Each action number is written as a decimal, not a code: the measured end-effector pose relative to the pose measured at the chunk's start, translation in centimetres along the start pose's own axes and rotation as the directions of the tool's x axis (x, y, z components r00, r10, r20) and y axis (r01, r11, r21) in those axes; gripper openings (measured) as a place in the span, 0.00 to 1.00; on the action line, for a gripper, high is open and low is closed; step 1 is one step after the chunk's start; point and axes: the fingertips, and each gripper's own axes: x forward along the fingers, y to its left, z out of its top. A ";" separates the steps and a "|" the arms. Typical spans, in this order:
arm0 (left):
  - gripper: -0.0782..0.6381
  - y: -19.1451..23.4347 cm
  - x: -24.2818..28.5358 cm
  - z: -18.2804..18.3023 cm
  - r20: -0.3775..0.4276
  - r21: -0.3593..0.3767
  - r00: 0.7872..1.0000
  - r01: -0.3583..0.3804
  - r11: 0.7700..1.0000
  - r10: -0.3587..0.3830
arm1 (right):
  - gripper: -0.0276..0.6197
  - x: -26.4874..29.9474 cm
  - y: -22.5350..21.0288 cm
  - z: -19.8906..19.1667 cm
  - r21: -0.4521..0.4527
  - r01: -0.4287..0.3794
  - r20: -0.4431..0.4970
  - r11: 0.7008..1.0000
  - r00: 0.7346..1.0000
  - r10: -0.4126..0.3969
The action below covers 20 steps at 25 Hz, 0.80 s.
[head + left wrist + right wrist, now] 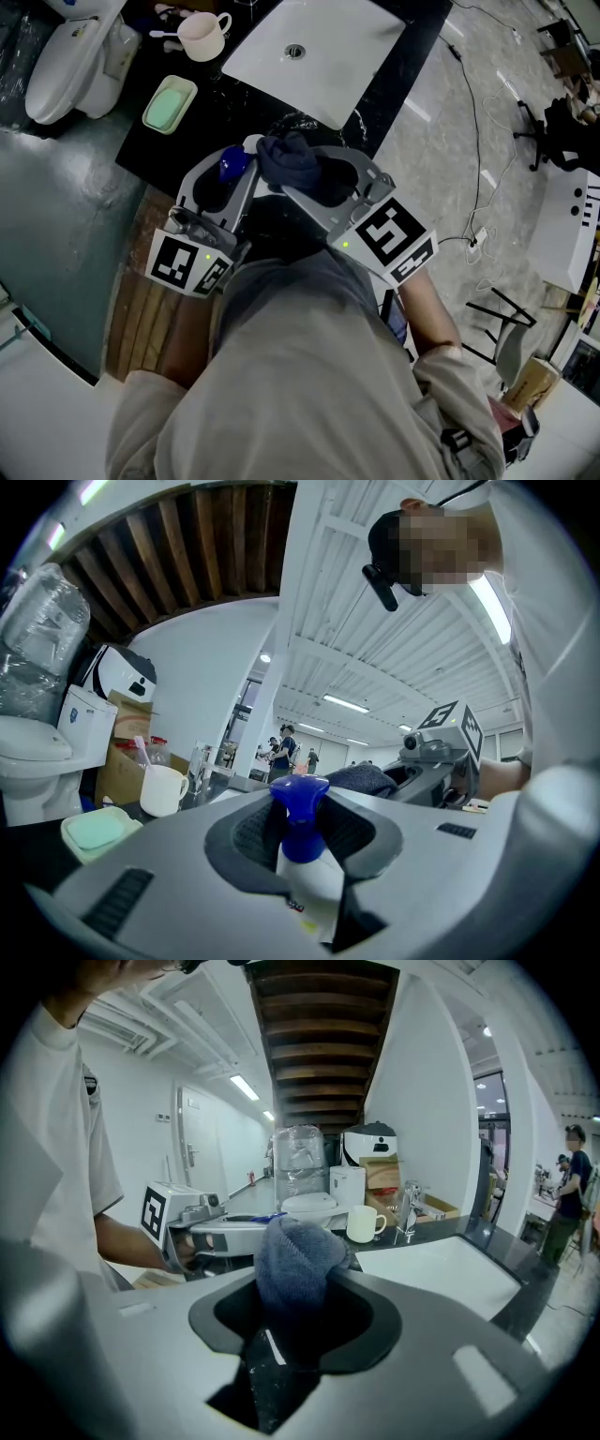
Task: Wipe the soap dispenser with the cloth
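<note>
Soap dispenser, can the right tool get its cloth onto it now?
Probably yes: the cloth in the right tool sits right beside the soap dispenser held by the left tool, nothing between them.

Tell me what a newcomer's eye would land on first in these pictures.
The blue-topped soap dispenser clamped in the left tongs sits close beside a dark blue cloth bunched in the right tongs, both at the black counter's near edge. Behind them lies the white sink, with a green soap dish and a mug to its left in the head view.
</note>
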 end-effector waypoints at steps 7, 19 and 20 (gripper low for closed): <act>0.24 0.2 0.0 0.0 0.002 -0.003 1.000 -0.002 1.000 0.002 | 0.25 0.7 -1.0 0.5 0.019 0.014 0.022 1.000 1.000 -0.014; 0.24 0.2 -0.1 0.0 -0.002 -0.002 1.000 -0.003 1.000 0.003 | 0.26 1.7 -2.3 0.7 -0.065 0.089 0.008 0.994 0.996 -0.088; 0.24 0.2 -0.1 0.0 -0.002 -0.001 1.000 -0.004 1.000 0.004 | 0.26 1.8 -2.4 0.7 -0.068 0.092 0.008 0.994 0.996 -0.091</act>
